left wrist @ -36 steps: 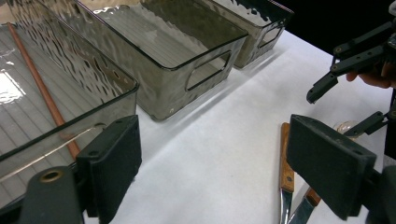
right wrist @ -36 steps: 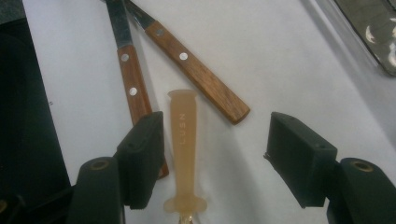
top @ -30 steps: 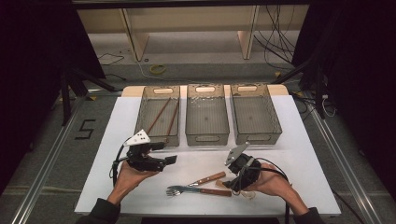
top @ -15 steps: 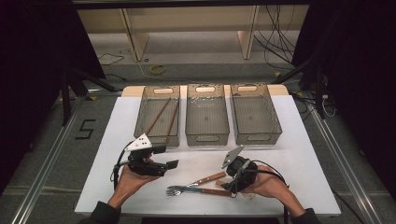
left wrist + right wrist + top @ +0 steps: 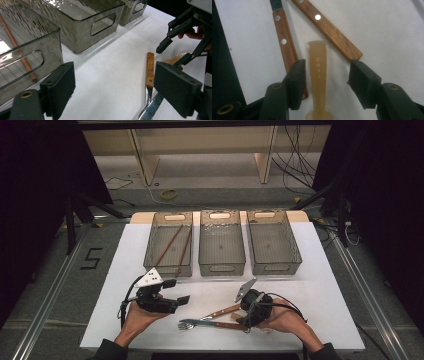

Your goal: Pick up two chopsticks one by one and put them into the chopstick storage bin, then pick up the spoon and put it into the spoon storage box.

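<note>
Closing on the amber handle (image 5: 318, 75), our right tongs (image 5: 328, 75) are half spread: the jaws have just been narrowing, the handle lies between them, and neither pad presses it yet. One wooden handle (image 5: 284, 45) runs under one jaw, touching or nearly touching the amber one; the other wooden handle (image 5: 329, 27) ends just ahead of the second jaw. We judge the main risk is that a pad catches wood as it closes, so we pinch two pieces or shove the amber one askew. Slick plastic may also slip out on the lift. Our left tongs (image 5: 117, 88) hang spread wide and empty, well aside.
</note>
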{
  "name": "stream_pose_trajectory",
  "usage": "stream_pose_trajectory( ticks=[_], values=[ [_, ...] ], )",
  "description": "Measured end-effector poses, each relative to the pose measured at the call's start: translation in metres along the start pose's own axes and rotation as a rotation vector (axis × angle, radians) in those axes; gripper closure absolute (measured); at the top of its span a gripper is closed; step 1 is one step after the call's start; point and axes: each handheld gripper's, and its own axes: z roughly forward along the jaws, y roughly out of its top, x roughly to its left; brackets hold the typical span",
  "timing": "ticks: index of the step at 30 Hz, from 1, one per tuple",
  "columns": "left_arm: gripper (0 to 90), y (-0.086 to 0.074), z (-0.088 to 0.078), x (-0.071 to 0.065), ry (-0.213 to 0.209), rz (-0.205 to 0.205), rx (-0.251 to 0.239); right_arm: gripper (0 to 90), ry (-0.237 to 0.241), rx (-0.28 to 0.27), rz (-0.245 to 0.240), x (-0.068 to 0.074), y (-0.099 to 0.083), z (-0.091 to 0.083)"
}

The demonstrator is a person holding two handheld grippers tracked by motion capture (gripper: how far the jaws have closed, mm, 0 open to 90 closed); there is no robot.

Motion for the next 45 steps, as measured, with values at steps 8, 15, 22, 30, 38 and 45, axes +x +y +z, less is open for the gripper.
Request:
stream_pose_trajectory(
  ticks=[8, 15, 22, 30, 38, 45],
  values=[
    [16.8, -0.002, -0.006, -0.001, 0.009, -0.003, -0.021, 56.3, -0.001, 0.035, 0.005, 0.002, 0.004, 0.003],
    [16.8, -0.003, -0.004, 0.0, 0.006, -0.004, -0.009, 65.0, 0.01, 0.065, -0.025, 0.001, 0.005, 0.006],
    [16.8, -0.004, -0.004, 0.001, 0.006, -0.006, -0.005, 74.0, -0.003, 0.071, -0.052, 0.002, 0.006, 0.007],
    [16.9, -0.005, -0.005, 0.002, 0.009, -0.01, -0.012, 75.2, 0.001, 0.04, -0.062, 0.001, 0.004, 0.001],
    [16.9, -0.006, -0.003, 0.004, 0.006, -0.024, -0.002, 75.4, -0.025, -0.069, 0.001, -0.007, 0.002, -0.026],
    [16.9, -0.006, -0.005, 0.005, 0.006, -0.026, -0.025, 75.3, -0.047, -0.179, 0.052, -0.026, 0.005, -0.048]
  ],
)
